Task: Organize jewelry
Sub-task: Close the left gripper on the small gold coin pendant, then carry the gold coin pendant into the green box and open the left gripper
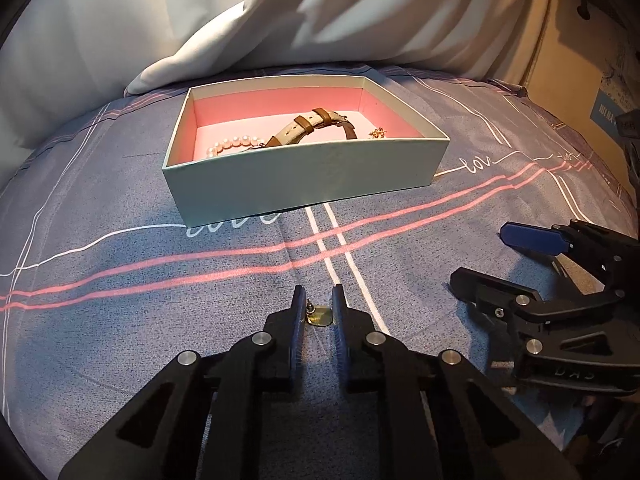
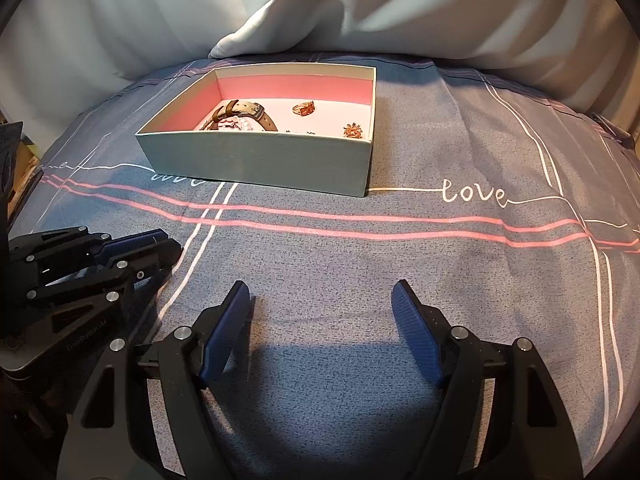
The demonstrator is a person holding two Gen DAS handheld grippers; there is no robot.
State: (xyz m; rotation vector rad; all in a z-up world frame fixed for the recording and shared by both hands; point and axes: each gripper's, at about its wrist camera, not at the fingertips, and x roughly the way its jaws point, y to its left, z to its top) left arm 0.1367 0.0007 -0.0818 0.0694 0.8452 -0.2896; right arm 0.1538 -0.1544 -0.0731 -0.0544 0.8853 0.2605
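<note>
Closing on a small gold earring [image 1: 320,314], the left claw [image 1: 318,300] stood low over the bedspread [image 1: 160,300], its two fingers drawn in narrow on either side of the piece; whether the pads actually pressed on the metal could not be told, since a sliver of gap showed on each side. The earring lay flat on the fabric just beside the white printed stripes, well apart from the open box [image 1: 304,172] farther up the bed. The right claw [image 2: 320,300] hovered spread wide over bare cloth with nothing between its pads.

Inside the box already lay a brown watch [image 1: 308,126], a string of pearls [image 1: 234,145], a ring [image 2: 305,109] and a small gold cluster piece [image 2: 353,130]; judged from that, the task was mostly done.

Notes on doing this step well: the piece is thin and the bed soft, so the fingertips probably need to sink slightly into the fabric to get under the edge; a slow lift would show whether it came up or slipped; cloth pinched along with it is a risk; carry over the near wall of the box before releasing.
</note>
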